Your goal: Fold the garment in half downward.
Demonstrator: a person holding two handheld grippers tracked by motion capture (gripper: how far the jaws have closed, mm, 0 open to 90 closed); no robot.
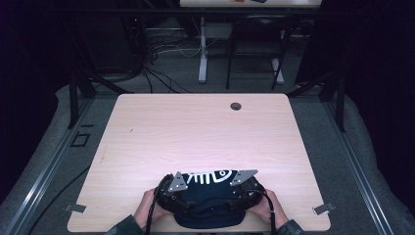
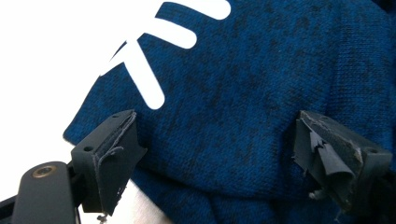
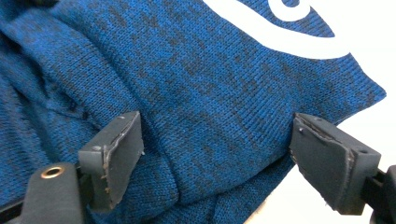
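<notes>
Both grippers, left (image 2: 215, 154) and right (image 3: 217, 154), jaws spread wide over garment | dark blue knit garment (image 1: 208, 196), white fish-skeleton print, bunched at near table edge | pale wood table (image 1: 195, 132), dark room, cables on floor (image 1: 156, 73)

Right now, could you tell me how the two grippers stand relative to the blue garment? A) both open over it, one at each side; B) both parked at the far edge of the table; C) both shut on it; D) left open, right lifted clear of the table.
A: each gripper view shows its jaws spread wide over the garment, with the left gripper and the right gripper at opposite sides.
</notes>
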